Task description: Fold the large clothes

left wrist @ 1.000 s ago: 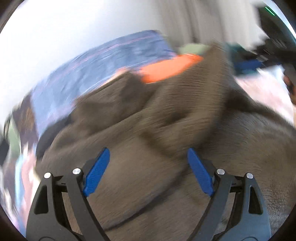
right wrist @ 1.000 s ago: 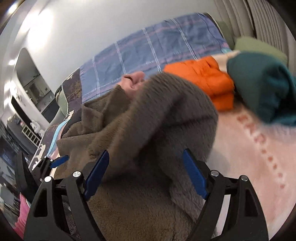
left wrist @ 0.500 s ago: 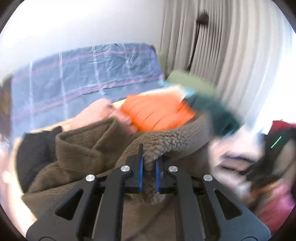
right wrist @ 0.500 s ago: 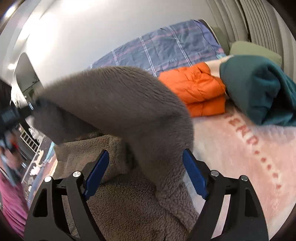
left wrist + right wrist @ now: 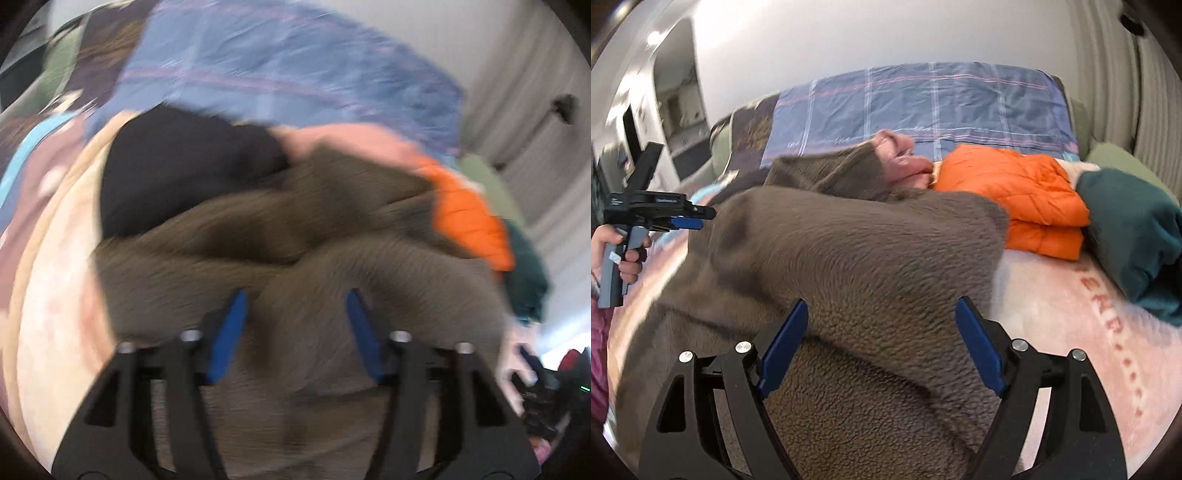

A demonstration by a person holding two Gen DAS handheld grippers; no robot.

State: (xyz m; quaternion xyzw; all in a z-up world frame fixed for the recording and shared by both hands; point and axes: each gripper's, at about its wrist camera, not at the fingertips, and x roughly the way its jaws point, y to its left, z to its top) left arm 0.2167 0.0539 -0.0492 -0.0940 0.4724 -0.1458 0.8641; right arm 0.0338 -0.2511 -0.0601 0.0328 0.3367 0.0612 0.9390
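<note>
Pink bed (image 5: 1052,314) below: left tool (image 5: 295,314) springs apart, dropping the brown fleece (image 5: 849,258) it pinched; right tool (image 5: 879,343) gapes too. That fold looks laid.

Brown fleece garment (image 5: 857,258) lies rumpled on the pale pink blanket (image 5: 1071,332), one thick fold draped across the middle, cuffed sleeve, probably, at the far end.

A pale pink blanket (image 5: 1052,314) with red lettering covers the bed. On it lie the brown fleece garment (image 5: 849,266), a folded orange jacket (image 5: 1015,195) and, touching it, a dark green bundle (image 5: 1134,236). A blue plaid cover (image 5: 923,107) lies behind them.
</note>
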